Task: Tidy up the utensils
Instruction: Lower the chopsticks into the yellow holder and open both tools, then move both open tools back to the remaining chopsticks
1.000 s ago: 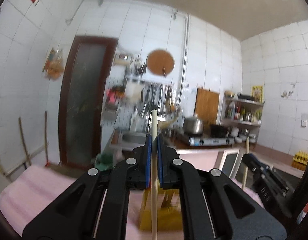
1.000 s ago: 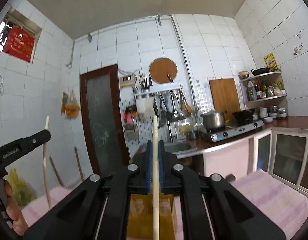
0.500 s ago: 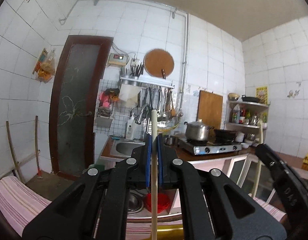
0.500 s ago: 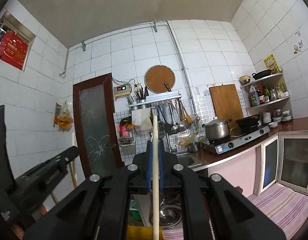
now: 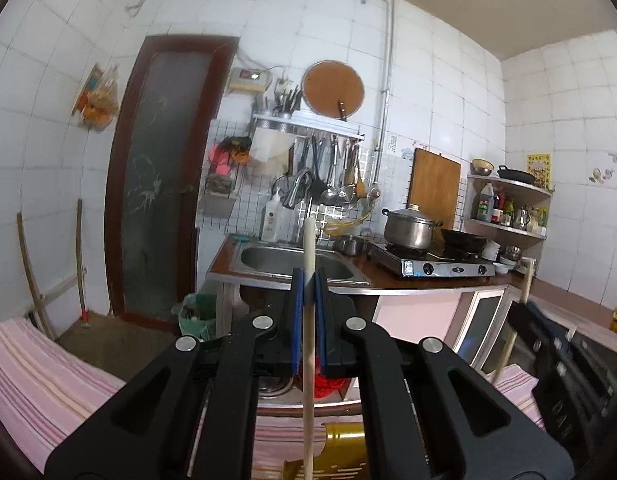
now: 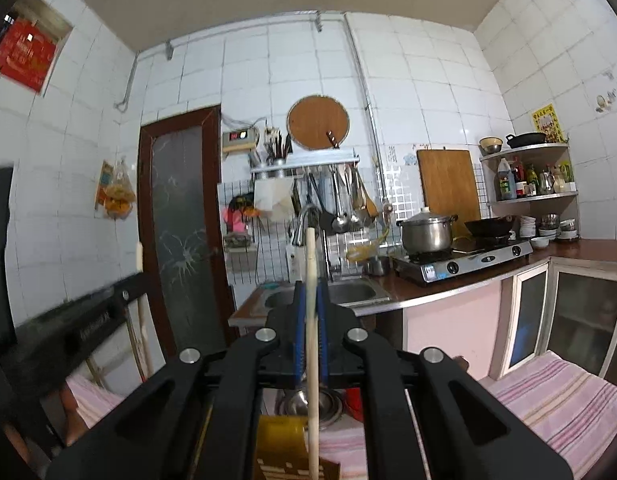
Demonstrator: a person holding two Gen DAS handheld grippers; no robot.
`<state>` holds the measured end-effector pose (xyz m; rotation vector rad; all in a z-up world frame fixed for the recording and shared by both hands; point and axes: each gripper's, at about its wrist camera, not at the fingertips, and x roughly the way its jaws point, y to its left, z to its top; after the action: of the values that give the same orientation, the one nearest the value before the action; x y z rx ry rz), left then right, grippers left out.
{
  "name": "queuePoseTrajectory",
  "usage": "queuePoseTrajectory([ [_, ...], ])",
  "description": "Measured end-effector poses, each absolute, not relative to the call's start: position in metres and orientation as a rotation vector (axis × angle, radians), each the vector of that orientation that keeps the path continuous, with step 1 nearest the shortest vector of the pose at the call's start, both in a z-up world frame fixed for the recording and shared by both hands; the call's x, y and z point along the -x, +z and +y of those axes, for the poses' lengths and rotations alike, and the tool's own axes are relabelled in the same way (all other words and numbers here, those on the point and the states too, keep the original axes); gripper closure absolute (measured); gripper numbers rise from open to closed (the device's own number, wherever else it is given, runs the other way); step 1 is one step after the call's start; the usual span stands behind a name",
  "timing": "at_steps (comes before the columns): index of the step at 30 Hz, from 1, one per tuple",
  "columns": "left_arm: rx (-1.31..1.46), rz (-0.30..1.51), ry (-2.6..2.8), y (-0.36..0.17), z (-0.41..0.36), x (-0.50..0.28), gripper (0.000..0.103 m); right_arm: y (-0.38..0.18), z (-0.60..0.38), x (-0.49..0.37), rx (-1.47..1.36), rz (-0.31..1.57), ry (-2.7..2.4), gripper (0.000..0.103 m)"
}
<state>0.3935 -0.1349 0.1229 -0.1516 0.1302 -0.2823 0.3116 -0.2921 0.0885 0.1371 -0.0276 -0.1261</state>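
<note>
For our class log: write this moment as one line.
left gripper: shut on chopstick | right gripper: shut on chopstick | yellow holder: below

My left gripper (image 5: pixel 308 300) was clamped on an upright wooden chopstick (image 5: pixel 308 344), blue pads (image 5: pixel 295 320) pressing both sides. Below it stood a yellow slotted holder (image 5: pixel 340 456) on pink striped cloth (image 5: pixel 40 384). My right gripper (image 5: pixel 548 344) appeared at right, carrying a second chopstick (image 5: pixel 518 312).
</note>
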Motion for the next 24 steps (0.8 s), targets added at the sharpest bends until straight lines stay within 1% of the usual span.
queuePoseTrajectory([
  [2,0.132,0.144,-0.271,0.123,-0.134,-0.39,0.097,0.087,-0.29,-0.31,-0.114,0.003,-0.126,0.096],
  [3,0.126,0.145,-0.263,0.125,-0.133,-0.387,0.094,0.087,-0.289,-0.307,-0.104,0.028,-0.128,0.096],
  [4,0.123,0.148,-0.255,0.126,-0.13,-0.382,0.083,0.087,-0.289,-0.304,-0.1,0.046,-0.13,0.095],
  [5,0.125,0.153,-0.249,0.13,-0.126,-0.376,0.07,0.089,-0.29,-0.299,-0.1,0.07,-0.135,0.092],
  [6,0.131,0.156,-0.237,0.135,-0.118,-0.366,0.047,0.091,-0.292,-0.293,-0.102,0.091,-0.139,0.072],
  [7,0.135,0.147,-0.218,0.138,-0.112,-0.357,0.037,0.095,-0.294,-0.288,-0.103,0.103,-0.149,0.047],
  [8,0.136,0.135,-0.187,0.141,-0.107,-0.348,0.034,0.097,-0.295,-0.281,-0.103,0.106,-0.155,0.044],
  [9,0.125,0.143,-0.167,0.145,-0.1,-0.337,0.026,0.1,-0.296,-0.275,-0.098,0.109,-0.163,0.044],
  [10,0.113,0.163,-0.169,0.149,-0.095,-0.332,0.022,0.105,-0.296,-0.265,-0.078,0.123,-0.172,0.044],
  [12,0.084,0.198,-0.164,0.154,-0.08,-0.315,0.02,0.11,-0.294,-0.251,-0.055,0.149,-0.182,0.042],
  [13,0.077,0.199,-0.159,0.155,-0.075,-0.308,0.012,0.112,-0.293,-0.243,-0.046,0.163,-0.181,0.037],
  [15,0.063,0.204,-0.136,0.156,-0.061,-0.287,0.005,0.114,-0.289,-0.224,-0.025,0.201,-0.185,0.032],
  [17,0.052,0.221,-0.129,0.154,-0.048,-0.265,0.005,0.113,-0.286,-0.205,-0.017,0.231,-0.192,0.03],
  [19,0.043,0.254,-0.134,0.149,-0.04,-0.251,0.005,0.108,-0.283,-0.188,-0.023,0.259,-0.2,0.025],
  [24,-0.002,0.354,-0.141,0.116,-0.029,-0.214,0.005,0.078,-0.274,-0.151,-0.05,0.344,-0.199,0.022],
])
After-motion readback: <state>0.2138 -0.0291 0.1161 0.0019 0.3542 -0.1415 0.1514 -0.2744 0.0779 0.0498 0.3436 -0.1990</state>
